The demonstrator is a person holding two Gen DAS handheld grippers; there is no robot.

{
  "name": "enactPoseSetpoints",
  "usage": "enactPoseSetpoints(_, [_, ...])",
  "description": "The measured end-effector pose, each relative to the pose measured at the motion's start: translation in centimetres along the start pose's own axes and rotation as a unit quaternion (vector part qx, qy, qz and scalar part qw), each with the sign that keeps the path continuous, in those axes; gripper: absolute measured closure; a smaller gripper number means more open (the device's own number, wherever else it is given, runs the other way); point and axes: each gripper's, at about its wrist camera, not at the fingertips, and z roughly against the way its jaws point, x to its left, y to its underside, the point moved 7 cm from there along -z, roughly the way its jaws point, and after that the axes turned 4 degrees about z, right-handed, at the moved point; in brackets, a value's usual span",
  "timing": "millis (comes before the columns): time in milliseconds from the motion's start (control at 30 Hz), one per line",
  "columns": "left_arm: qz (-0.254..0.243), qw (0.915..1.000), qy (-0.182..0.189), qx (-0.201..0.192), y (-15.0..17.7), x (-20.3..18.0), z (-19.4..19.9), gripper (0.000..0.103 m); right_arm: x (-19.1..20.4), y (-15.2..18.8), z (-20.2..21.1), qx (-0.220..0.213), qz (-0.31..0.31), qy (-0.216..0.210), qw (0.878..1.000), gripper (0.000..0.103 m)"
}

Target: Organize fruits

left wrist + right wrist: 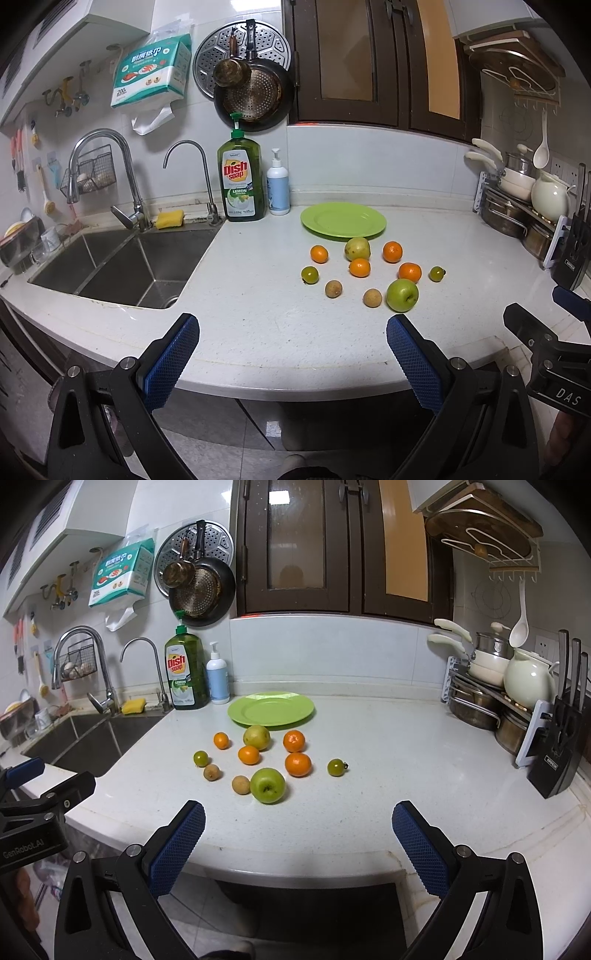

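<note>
Several fruits lie loose on the white counter in front of an empty green plate point(343, 220) point(271, 709). A green apple point(402, 295) point(268, 785) is nearest, a yellow-green pear point(357, 248) point(256, 737) sits by the plate. Several small oranges point(409, 272) point(297, 764), two brown longans point(372, 297) point(241, 785) and two small green fruits point(437, 274) point(337, 767) lie around them. My left gripper point(291, 328) and right gripper point(297, 814) are both open and empty, held at the counter's front edge, short of the fruit.
A double sink point(122, 266) with taps lies at the left. A dish soap bottle point(242, 177) and a pump bottle point(277, 186) stand behind the plate. Pots and a white jug point(528, 683) sit on a rack at the right, beside a knife block point(561, 753).
</note>
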Motion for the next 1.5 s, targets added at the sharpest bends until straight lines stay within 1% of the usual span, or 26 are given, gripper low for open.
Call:
enactPoseSetpoints(367, [-0.002,1.0,0.003,0.008,-0.2,0.1,-0.9,0.0,-0.2,0.1,-0.7,0.01,-0.001,-0.003,1.0,0.001])
enactPoseSetpoints(567, [-0.006,0.9998,0.011,0.013,-0.6,0.1,-2.1,0.0,0.1,-0.3,-1.5,0.019,-0.003,-0.001,1.0,0.001])
enactPoseSetpoints(733, [-0.024,0.9994,0.019,0.012,-1.2,-0.1,-3.7,0.0,0.3,-0.7,-2.9,0.027,-0.012,-0.003,1.0,0.001])
enactPoseSetpoints(833, [-0.036,0.9988,0.032,0.013,-2.0,-0.4,-5.0,0.0,0.5,-1.1,-4.0,0.031,-0.018,-0.002,0.999,0.001])
enactPoseSetpoints(900, [-0.043,0.9981,0.041,0.016,-2.5,-0.5,-6.2,0.006,0.6,-1.5,-4.9,0.034,-0.02,0.0,0.999,0.001])
enactPoseSetpoints(967, [-0.049,0.9973,0.05,0.021,-3.0,-0.5,-7.5,0.008,0.8,-1.8,-5.9,0.038,-0.025,0.003,0.999,0.001])
enactPoseSetpoints(1000, [-0.052,0.9968,0.055,0.025,-3.3,-0.6,-8.2,0.012,0.9,-2.0,-6.5,0.04,-0.027,0.004,0.999,0.001])
enactPoseSetpoints(1133, [-0.071,0.9936,0.079,0.037,-4.2,-0.9,-11.3,0.016,1.4,-2.6,-9.1,0.057,-0.039,0.009,0.998,0.005])
enactPoseSetpoints(1200, [-0.084,0.9908,0.095,0.046,-4.5,-1.2,-12.9,0.02,1.6,-2.7,-10.3,0.066,-0.047,0.011,0.997,0.007])
enactPoseSetpoints(1300, [-0.103,0.9853,0.121,0.064,-4.6,-1.7,-15.1,0.024,1.8,-2.5,-12.2,0.087,-0.065,0.016,0.994,0.012])
enactPoseSetpoints(1433, [-0.13,0.9758,0.151,0.089,-4.1,-2.3,-17.6,0.03,2.1,-1.6,-14.0,0.116,-0.096,0.019,0.988,0.02])
enactPoseSetpoints(1500, [-0.143,0.9706,0.165,0.103,-3.6,-2.6,-18.4,0.036,2.3,-1.1,-14.8,0.131,-0.114,0.018,0.985,0.022])
